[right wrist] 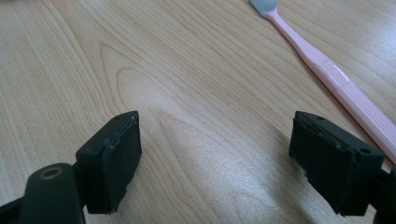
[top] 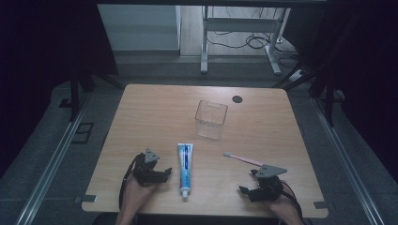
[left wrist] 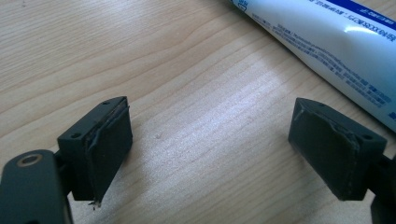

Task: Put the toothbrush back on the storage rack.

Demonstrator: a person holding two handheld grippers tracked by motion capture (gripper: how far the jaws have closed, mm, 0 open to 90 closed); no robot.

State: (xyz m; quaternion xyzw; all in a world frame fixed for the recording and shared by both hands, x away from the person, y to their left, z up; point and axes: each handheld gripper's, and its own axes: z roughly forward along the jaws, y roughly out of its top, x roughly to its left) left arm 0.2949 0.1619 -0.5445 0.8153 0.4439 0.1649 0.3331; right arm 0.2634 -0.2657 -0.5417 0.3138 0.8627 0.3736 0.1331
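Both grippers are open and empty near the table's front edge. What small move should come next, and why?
Probably ease the left gripper toward the toothpaste tube until its jaws straddle it. The tube lies flat just beside that gripper, the jaws are wide open, and the clear container behind stands empty.

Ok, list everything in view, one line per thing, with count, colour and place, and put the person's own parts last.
table: one, light wood, centre of the high view.
clear box: one, transparent, upright on the far half of the table, empty.
toothpaste tube: one, white and blue, lying flat between the two grippers, cap toward the near edge.
toothbrush: one, pink with a pale head, lying flat right of the tube.
black disc: one, black, far right part of the tabletop.
white desk frame: one, white, on the floor beyond the table.
left gripper: one, black, near left, jaws apart over bare wood.
right gripper: one, black, near right, jaws apart, beside the toothbrush.
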